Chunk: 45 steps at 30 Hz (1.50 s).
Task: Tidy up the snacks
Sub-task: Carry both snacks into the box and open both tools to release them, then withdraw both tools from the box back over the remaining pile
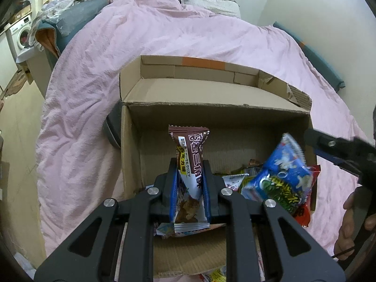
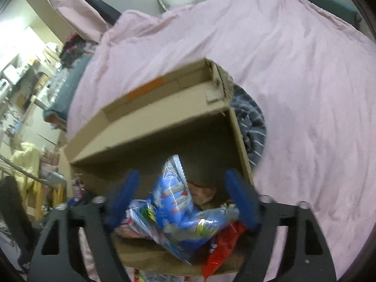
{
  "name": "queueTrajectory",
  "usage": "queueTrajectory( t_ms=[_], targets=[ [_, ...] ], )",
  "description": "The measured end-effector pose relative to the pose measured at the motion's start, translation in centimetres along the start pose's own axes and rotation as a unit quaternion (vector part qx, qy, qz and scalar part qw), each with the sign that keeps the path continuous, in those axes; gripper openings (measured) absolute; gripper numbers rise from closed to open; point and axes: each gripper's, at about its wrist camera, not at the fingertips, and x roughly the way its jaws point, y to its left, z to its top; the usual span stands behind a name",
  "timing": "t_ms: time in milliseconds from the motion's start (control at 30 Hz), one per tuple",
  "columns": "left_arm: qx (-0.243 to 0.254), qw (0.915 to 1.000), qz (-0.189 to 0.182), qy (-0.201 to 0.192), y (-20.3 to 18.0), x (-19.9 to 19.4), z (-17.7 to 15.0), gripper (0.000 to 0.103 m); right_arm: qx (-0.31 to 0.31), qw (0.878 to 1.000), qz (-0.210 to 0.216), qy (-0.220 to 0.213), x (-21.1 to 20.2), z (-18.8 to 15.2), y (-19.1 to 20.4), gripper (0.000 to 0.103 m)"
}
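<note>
Overhead, open cardboard box [image 1: 131, 155] rim

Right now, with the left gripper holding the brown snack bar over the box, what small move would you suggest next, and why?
Probably lower the left gripper a little and set the brown snack bar down on the bare left side of the cardboard box. The bar is clamped upright above the box floor, the blue bag fills the right side, and the right gripper stands open around it, pads clear.
</note>
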Motion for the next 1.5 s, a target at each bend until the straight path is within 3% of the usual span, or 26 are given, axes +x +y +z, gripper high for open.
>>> queueTrajectory(
  t_ms=[700, 767, 833, 900, 967, 1200, 1400, 1500],
  targets=[
    [0.006, 0.9999, 0.004, -0.009, -0.2, -0.8, -0.4, 0.018, -0.007, 1.0, 0.014, 0.005, -0.4, -0.8, 0.8, 0.089],
    [0.008, 0.9998, 0.011, -0.011, -0.2, -0.9, -0.4, 0.031, -0.013, 1.0, 0.014, 0.005, -0.5, -1.0, 1.1, 0.089],
    [0.001, 0.9996, 0.019, -0.021, -0.1, -1.4, -0.5, 0.064, -0.018, 1.0, 0.012, 0.005, -0.6, -1.2, 1.3, 0.089],
    [-0.009, 0.9993, 0.013, -0.034, 0.1, -2.0, -0.5, 0.078, -0.021, 1.0, 0.012, 0.004, -0.7, -1.3, 1.4, 0.089],
    [-0.011, 0.9991, 0.011, -0.04, 0.1, -2.4, -0.4, 0.083, -0.022, 1.0, 0.013, 0.003, -0.8, -1.4, 1.4, 0.089],
    [-0.008, 0.9987, 0.005, -0.051, 0.2, -3.8, -1.0, 0.083, -0.019, 1.0, 0.022, 0.001, -2.3, -2.6, 1.7, 0.09],
    [-0.003, 0.9964, 0.01, -0.084, 0.1, -7.1, -2.2, 0.083, -0.042, 0.999, 0.018, 0.007, -4.3, -5.0, 2.7, 0.089],
    [-0.004, 0.9954, 0.007, -0.096, 0.2, -8.6, -2.6, 0.094, -0.042, 0.999, 0.013, 0.008, -5.6, -6.4, 2.8, 0.089]
  ],
)
